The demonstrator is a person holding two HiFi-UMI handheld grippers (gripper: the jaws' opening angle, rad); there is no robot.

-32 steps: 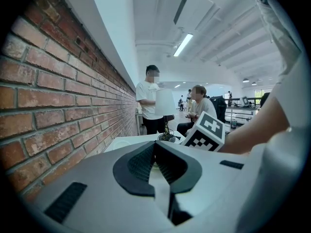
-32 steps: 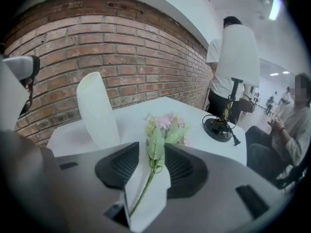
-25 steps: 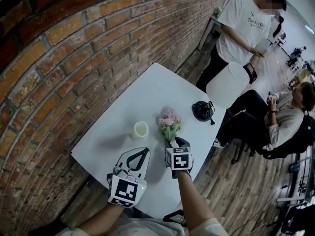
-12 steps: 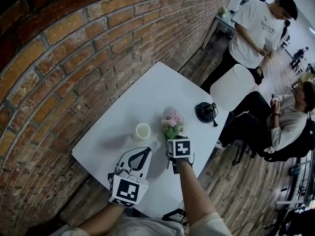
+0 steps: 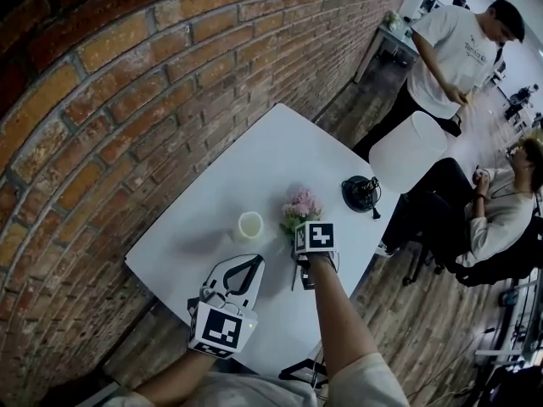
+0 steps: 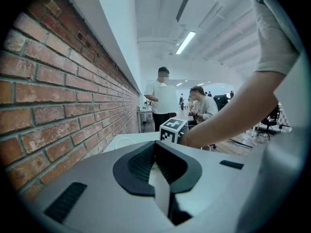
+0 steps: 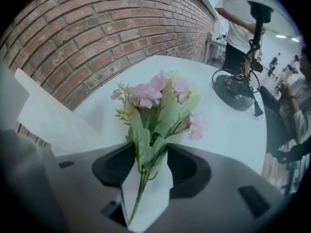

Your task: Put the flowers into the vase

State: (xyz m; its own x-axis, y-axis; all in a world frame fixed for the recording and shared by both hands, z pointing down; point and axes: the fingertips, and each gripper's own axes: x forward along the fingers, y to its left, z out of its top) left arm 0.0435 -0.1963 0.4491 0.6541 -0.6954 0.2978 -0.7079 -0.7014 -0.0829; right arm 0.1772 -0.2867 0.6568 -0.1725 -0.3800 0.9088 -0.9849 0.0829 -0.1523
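A small bunch of pink flowers [image 5: 300, 208] with green leaves rests on the white table [image 5: 254, 151], just right of the white cylindrical vase [image 5: 249, 225]. My right gripper [image 7: 150, 149] points steeply down at the bunch. Its jaws have just been opening and stand wide. The thin stems [image 7: 141, 183] run through the gap, and only leaves brush the pads. In the head view its marker cube [image 5: 313, 237] covers the stems. My left gripper [image 5: 256, 260] hovers near the table's front, below the vase, its tips together with nothing in them.
A brick wall [image 5: 127, 100] runs along the table's left side. A lamp with a black base [image 5: 361, 193] and white shade [image 5: 410, 151] stands at the table's far right. One person stands [image 5: 450, 49] and another sits [image 5: 484, 210] beyond the table.
My right gripper has tipped further downward and come lower over the flowers, its cube now closer to the blooms. The left gripper has stayed put.
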